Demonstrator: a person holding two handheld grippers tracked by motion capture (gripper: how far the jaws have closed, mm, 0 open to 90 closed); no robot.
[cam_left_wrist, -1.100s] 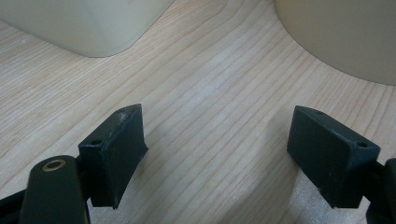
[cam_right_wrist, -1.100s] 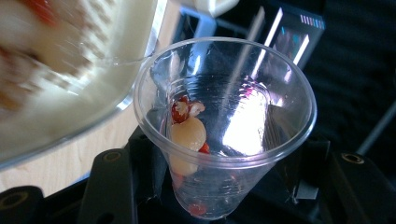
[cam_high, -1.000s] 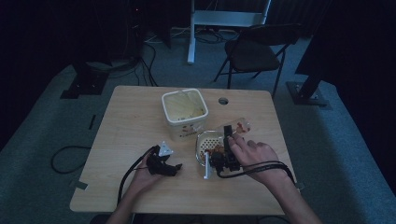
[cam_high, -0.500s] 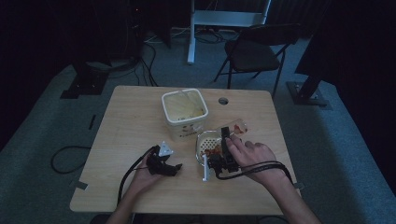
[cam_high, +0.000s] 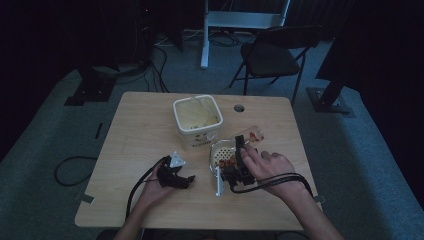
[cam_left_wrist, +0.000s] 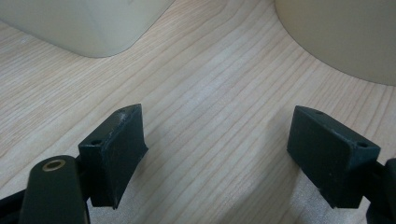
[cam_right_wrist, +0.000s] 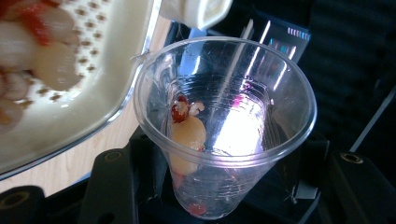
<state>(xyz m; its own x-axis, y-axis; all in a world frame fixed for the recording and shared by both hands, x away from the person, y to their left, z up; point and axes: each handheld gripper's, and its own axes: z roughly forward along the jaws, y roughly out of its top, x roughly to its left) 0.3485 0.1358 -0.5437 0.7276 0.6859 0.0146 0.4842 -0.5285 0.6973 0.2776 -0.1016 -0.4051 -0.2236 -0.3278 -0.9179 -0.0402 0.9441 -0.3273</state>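
Where the light wooden table (cam_high: 145, 125) stands on grey carpet (cam_high: 45, 145), the room beyond it is dark. A folding chair (cam_high: 272, 55) sits at 1 o'clock from the table, a white stand (cam_high: 245, 20) at 12 o'clock, and dark equipment bases at 10 o'clock and 3 o'clock. A cable (cam_high: 70, 167) loops on the carpet at 9 o'clock. A round hole (cam_high: 239, 107) pierces the tabletop near its far edge.

A square cream tub (cam_high: 197, 120) sits on the table just far of centre. At 5 o'clock from it lies a perforated cream strainer (cam_high: 222, 152) holding pale and red food pieces.

The left gripper (cam_high: 189, 178) rests low over the table at 7 o'clock from the tub. In the left gripper view its jaws stand wide apart with bare wood grain between them.

The right gripper (cam_high: 241, 141) lies beside the strainer, at its 3 o'clock side. Its jaws are closed around a clear plastic cup (cam_right_wrist: 224, 116), which is tilted on its side. Inside the cup are a pale fruit piece (cam_right_wrist: 187, 140) and red bits. In the right gripper view the cup rim is just beside the strainer edge; whether the two touch cannot be determined.
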